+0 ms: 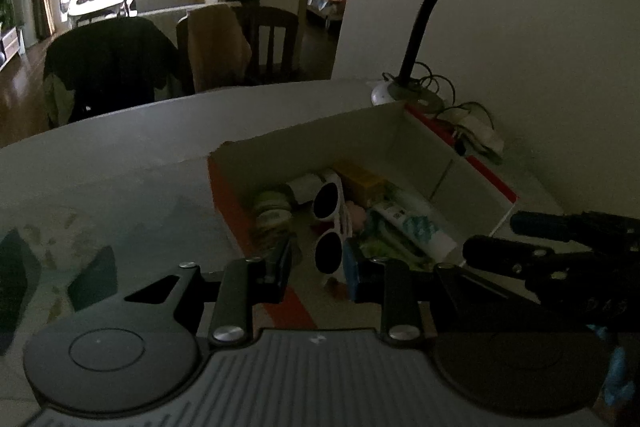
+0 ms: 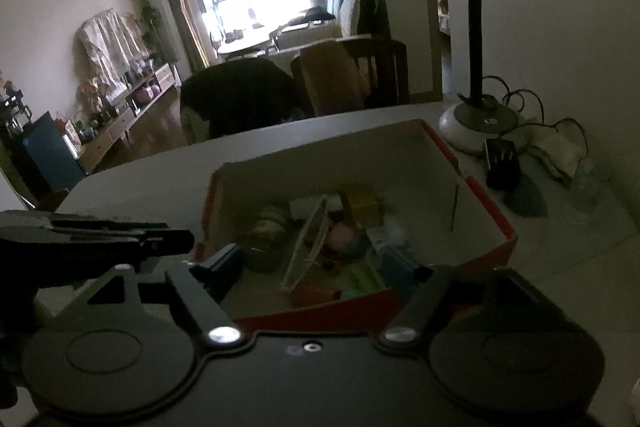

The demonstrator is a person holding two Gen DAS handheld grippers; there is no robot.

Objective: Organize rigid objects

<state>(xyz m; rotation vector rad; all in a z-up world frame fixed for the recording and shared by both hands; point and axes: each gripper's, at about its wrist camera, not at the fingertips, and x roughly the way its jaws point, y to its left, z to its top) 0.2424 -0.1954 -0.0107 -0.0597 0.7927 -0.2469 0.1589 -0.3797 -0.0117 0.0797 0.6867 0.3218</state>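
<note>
An open red-edged cardboard box (image 1: 496, 183) stands on the table and also shows in the right wrist view (image 2: 492, 223). Inside lie white-framed sunglasses (image 1: 329, 227), a tape roll (image 1: 272, 211), a yellow box (image 1: 362, 183), a white and teal tube (image 1: 416, 223) and other small items. My left gripper (image 1: 320, 267) hovers over the box's near edge, jaws apart, with the sunglasses between and just beyond the fingertips. My right gripper (image 2: 320, 267) is open over the box's near wall and holds nothing. The sunglasses (image 2: 306, 243) look blurred there.
A desk lamp (image 1: 420, 27) stands behind the box by the wall, with cables and a white power strip (image 1: 476, 131). A black device (image 2: 502, 163) and a clear glass (image 2: 584, 187) sit right of the box. Chairs draped with clothes (image 1: 104, 63) line the table's far edge.
</note>
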